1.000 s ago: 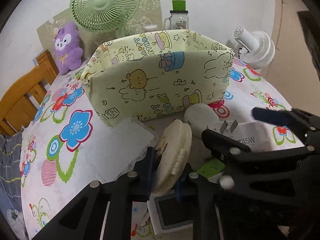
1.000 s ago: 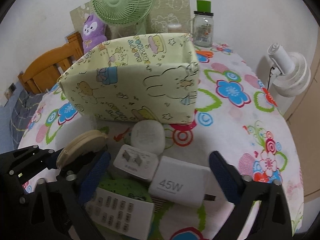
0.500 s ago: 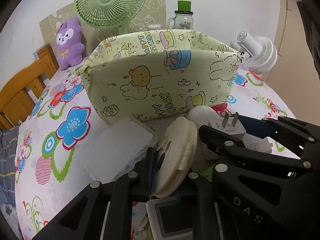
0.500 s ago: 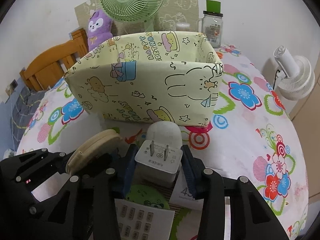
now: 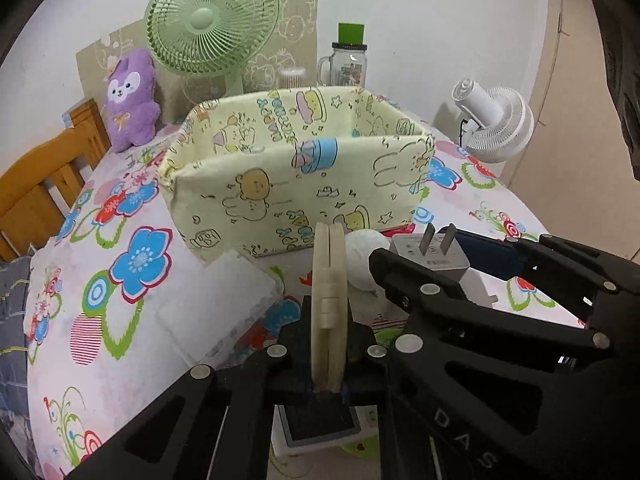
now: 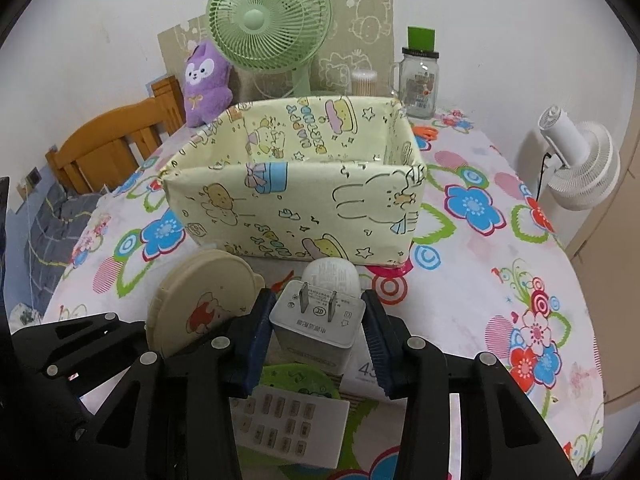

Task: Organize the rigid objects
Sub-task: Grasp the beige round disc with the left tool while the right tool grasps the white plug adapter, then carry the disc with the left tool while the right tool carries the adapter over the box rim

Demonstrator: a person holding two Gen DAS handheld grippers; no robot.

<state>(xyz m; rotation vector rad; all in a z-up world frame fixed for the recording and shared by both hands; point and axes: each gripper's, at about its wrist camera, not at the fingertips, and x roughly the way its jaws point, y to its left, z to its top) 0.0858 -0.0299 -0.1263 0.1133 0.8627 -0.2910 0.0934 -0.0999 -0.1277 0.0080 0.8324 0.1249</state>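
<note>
The left gripper point(image 5: 328, 360) clamps a round cream case point(image 5: 328, 300) on edge; the right gripper point(image 6: 316, 344) grips a white plug point(image 6: 318, 324), prongs up. Both are near the yellow fabric box point(image 6: 296, 208), whose open top lies just beyond them on the table point(image 6: 500, 280).

Between the right jaws sits a charger point(image 6: 316, 330) of matt white plastic with two dull metal prongs. The round case point(image 5: 328, 312) in the left jaws looks like smooth cream plastic. Beyond both, the storage box point(image 6: 296, 208) is soft printed cloth, and the tablecloth point(image 6: 500, 280) has a slight sheen.
</note>
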